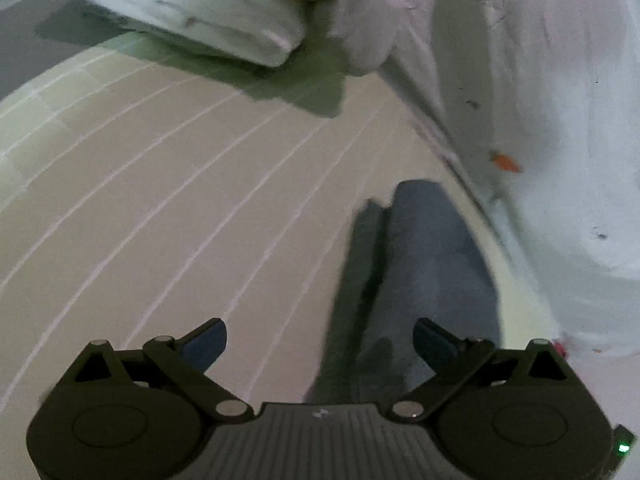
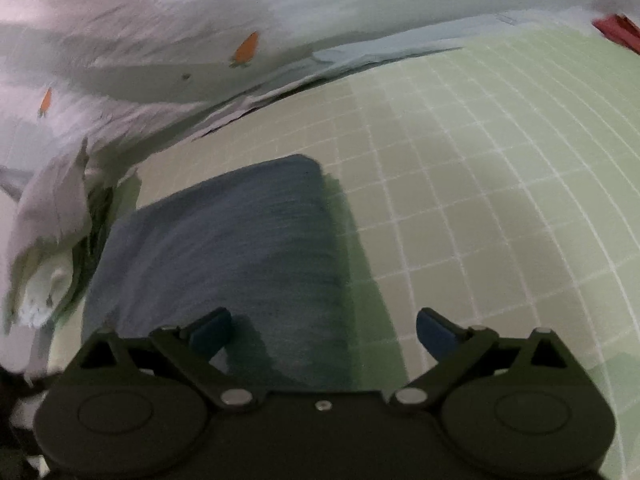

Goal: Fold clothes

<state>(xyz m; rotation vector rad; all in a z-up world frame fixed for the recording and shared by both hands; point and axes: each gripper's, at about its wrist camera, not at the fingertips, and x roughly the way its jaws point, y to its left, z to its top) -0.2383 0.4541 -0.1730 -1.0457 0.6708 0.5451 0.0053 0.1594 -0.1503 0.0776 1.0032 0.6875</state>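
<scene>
Both hand-held grippers (image 1: 320, 340) (image 2: 324, 330) gape empty over blurred blue folded cloth (image 2: 224, 248), its near end hidden.

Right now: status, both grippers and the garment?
Left gripper, right gripper open, empty. Blue folded cloth flat on grid mat. White carrot-print fabric alongside.

The left tool (image 1: 320, 340) is held tilted downward, its two blue-padded fingers (image 1: 208, 344) spread wide with nothing gripped between them. The right tool (image 2: 324, 334) is likewise angled downward, its jaws set wide apart and its blue pads (image 2: 436, 336) pressed on nothing.
</scene>
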